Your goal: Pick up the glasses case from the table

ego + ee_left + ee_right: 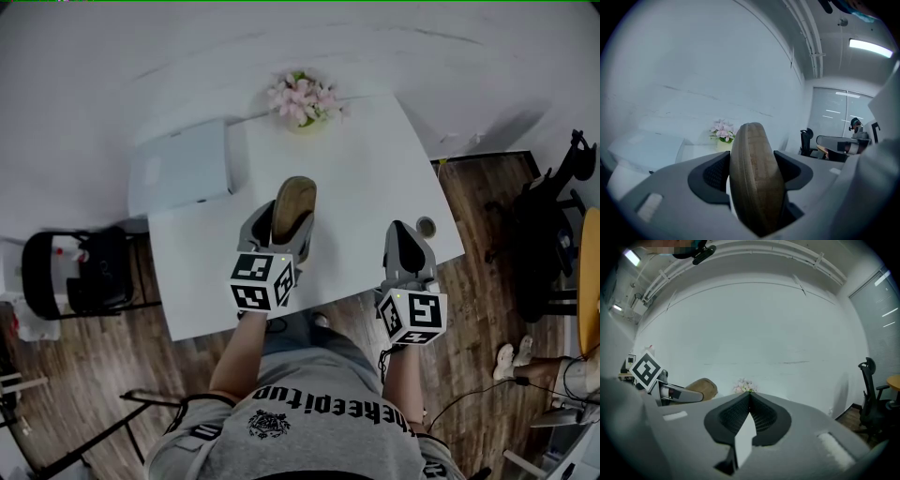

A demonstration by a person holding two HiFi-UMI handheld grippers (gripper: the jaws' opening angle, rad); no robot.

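Observation:
A tan oval glasses case (293,208) stands on edge between the jaws of my left gripper (283,217), held above the white table (366,178). In the left gripper view the case (755,176) fills the gap, and both dark pads (712,176) press on its sides. From the right gripper view the case (702,389) shows at the left, with the left gripper's marker cube beside it. My right gripper (409,242) hovers over the table's right front part. Its jaws are shut, tips meeting (749,397), with nothing between them.
A pot of pink flowers (303,100) stands at the table's far edge. A white box (180,169) lies at the far left. A small round object (427,227) sits near the right edge. A black chair (553,220) stands on the wooden floor at the right.

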